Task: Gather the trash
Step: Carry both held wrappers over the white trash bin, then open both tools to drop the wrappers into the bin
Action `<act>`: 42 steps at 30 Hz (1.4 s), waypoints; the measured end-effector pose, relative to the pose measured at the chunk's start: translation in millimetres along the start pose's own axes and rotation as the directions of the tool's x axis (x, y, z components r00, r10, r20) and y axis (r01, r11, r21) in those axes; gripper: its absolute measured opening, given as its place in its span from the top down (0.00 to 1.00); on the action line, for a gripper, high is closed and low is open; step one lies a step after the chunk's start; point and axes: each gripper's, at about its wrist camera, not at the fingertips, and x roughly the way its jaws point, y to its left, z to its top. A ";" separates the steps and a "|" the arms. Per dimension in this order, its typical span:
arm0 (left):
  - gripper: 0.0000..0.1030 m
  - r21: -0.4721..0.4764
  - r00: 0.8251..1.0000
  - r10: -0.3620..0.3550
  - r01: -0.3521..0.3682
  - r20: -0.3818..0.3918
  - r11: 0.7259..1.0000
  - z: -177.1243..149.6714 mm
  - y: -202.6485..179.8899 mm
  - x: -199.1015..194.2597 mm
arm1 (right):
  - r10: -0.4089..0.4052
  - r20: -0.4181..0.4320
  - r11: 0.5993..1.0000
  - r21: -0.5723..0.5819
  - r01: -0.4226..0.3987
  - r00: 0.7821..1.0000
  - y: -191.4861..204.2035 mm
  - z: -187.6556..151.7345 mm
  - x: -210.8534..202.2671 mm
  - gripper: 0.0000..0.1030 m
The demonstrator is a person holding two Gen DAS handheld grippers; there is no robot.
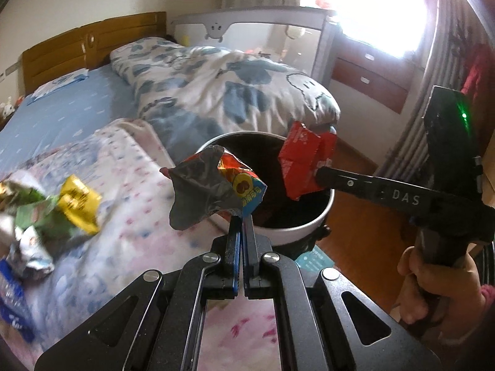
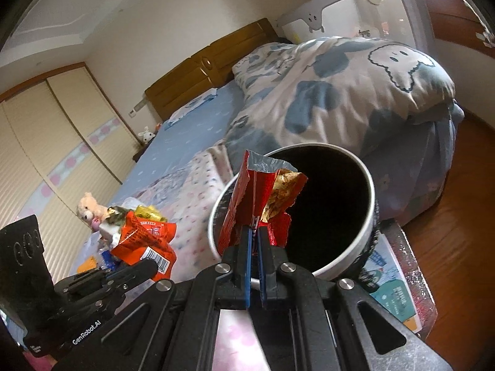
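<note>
- Here, both grippers are clamped tight on wrappers beside the bed, with a round trash bin (image 1: 312, 225) standing just off the mattress edge.
- The left gripper (image 1: 242, 216) has its jaws pressed together on a crumpled snack wrapper (image 1: 213, 185) — silver inside, orange and blue print outside — held up at the near-left rim of the bin.
- The right gripper (image 2: 254, 232) is likewise pinched fully closed on a torn red wrapper (image 2: 247, 198), its foil lining and a gold patch showing at the ragged top; it hangs over the near edge of the bin's dark opening.
- In the left wrist view, that red wrapper (image 1: 304, 157) sits above the far-right part of the bin, and a person's hand (image 1: 433, 287) grips the right tool's handle at the right.
- The bin has a white rim and a black inside; what lies in it I cannot tell.
- More trash lies on the pink dotted blanket (image 1: 130, 191) to the left: a pile of loose wrappers (image 1: 55, 213), yellow, green and silver, blurred.
- Farther off, a bunched blue-and-white duvet (image 1: 222, 86) lies on the bed, just beyond the bin.
- A book (image 2: 389, 290) lies under the bin on the right side, on the wooden floor (image 2: 458, 247).
</note>
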 end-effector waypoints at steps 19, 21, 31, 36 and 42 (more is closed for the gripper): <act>0.99 0.007 0.998 -0.035 0.035 -0.061 0.999 33.1 -11.3 56.8 | -0.022 -0.044 0.999 0.032 0.024 0.999 -37.3 19.9 25.6 0.97; 0.99 0.004 0.997 -0.036 0.036 -0.073 0.999 33.4 -10.8 61.5 | -0.024 -0.047 0.999 0.034 0.025 0.999 -39.2 21.2 27.9 0.97; 0.46 -0.029 0.997 -0.009 0.007 -0.076 1.000 26.7 -3.4 58.5 | -0.039 -0.050 0.998 0.051 0.042 0.998 -44.5 24.0 29.2 0.56; 0.39 -0.068 0.998 0.019 -0.024 -0.068 0.997 10.8 10.0 40.1 | -0.040 -0.023 0.998 0.051 0.042 0.999 -38.9 21.6 20.4 0.41; 0.33 -0.155 0.996 0.066 -0.074 -0.053 0.985 -16.9 34.4 9.4 | -0.028 0.007 1.000 -0.006 0.028 1.000 -9.1 8.4 11.4 0.19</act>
